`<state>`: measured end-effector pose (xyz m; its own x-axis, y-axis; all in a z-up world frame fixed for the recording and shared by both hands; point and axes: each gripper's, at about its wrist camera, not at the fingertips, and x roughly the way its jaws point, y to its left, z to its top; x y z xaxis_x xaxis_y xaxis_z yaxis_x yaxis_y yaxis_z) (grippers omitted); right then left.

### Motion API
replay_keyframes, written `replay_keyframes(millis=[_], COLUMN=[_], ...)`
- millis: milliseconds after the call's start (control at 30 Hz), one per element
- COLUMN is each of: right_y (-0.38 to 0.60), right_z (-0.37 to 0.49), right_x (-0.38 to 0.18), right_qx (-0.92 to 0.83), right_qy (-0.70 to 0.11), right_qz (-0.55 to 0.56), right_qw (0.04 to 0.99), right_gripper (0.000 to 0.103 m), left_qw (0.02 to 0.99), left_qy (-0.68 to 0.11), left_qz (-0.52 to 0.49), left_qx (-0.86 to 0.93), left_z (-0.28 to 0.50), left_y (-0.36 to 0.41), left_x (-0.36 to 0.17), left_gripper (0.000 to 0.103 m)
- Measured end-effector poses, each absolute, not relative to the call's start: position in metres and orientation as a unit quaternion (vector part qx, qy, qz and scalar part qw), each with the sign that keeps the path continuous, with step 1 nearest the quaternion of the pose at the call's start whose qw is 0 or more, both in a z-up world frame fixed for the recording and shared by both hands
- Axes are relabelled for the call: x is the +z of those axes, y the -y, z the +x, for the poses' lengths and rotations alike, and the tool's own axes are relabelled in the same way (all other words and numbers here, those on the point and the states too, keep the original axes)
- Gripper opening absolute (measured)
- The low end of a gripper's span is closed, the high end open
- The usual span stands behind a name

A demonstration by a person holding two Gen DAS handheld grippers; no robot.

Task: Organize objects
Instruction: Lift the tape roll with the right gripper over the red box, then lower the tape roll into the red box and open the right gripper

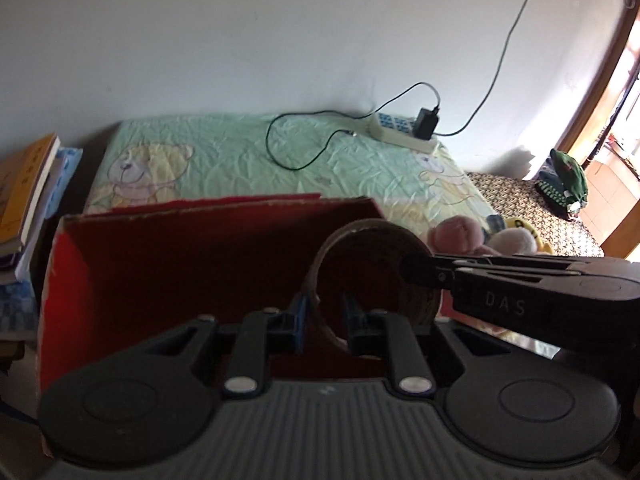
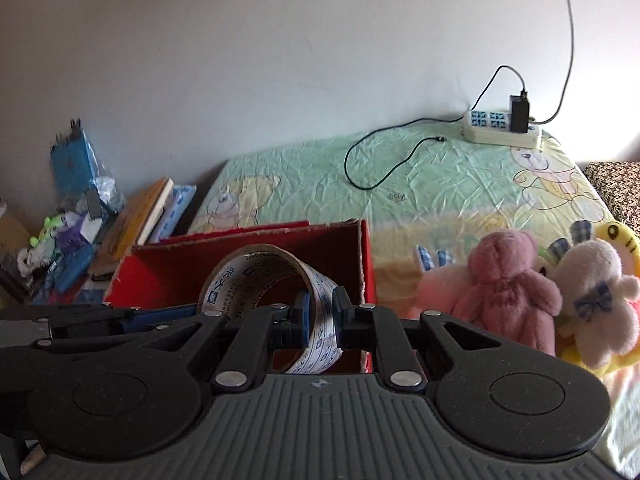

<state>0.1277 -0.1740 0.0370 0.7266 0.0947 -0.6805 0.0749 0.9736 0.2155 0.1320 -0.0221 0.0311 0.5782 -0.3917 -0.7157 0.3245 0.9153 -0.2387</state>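
A roll of packing tape hangs over the open red cardboard box. My left gripper is shut on the roll's left wall, its blue pads either side of it. My right gripper is shut on the roll's right wall, and it reaches in from the right in the left wrist view. The roll has a printed white inner face. The red box lies just beyond both grippers on the bed.
A green teddy-print sheet covers the bed. Plush toys lie right of the box. A power strip with charger and cable sits by the wall. Books and clutter stack at the left. A dark green bundle lies far right.
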Motion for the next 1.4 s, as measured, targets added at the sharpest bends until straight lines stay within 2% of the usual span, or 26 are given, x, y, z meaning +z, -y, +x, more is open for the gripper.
replay_keyframes(millis=[200, 467, 600, 667, 967, 1400], right_y=[0.152, 0.15, 0.146, 0.146, 0.159, 0.129], right_z=[0.165, 0.183, 0.181, 0.179, 0.167, 0.182], right_x=[0.008, -0.014, -0.015, -0.014, -0.001, -0.022], right_qx=[0.007, 0.001, 0.0, -0.001, 0.007, 0.092], right_qy=[-0.421, -0.46, -0.447, -0.435, -0.409, -0.514], right_qz=[0.049, 0.04, 0.022, 0.019, 0.065, 0.105], right_qw=[0.906, 0.887, 0.894, 0.9, 0.91, 0.846], right_gripper=[0.013, 0.013, 0.015, 0.023, 0.025, 0.025], left_qw=[0.853, 0.836, 0.833, 0.835, 0.87, 0.873], left_qy=[-0.481, -0.515, -0.521, -0.519, -0.478, -0.487], left_qz=[-0.074, -0.067, -0.068, -0.065, -0.022, 0.023], left_qx=[-0.188, -0.177, -0.174, -0.172, -0.119, 0.004], left_z=[0.164, 0.175, 0.178, 0.177, 0.167, 0.157], left_y=[0.012, 0.018, 0.018, 0.018, 0.002, -0.024], left_x=[-0.008, -0.026, -0.03, -0.03, -0.015, -0.007], left_gripper=[0.017, 0.017, 0.017, 0.017, 0.018, 0.021])
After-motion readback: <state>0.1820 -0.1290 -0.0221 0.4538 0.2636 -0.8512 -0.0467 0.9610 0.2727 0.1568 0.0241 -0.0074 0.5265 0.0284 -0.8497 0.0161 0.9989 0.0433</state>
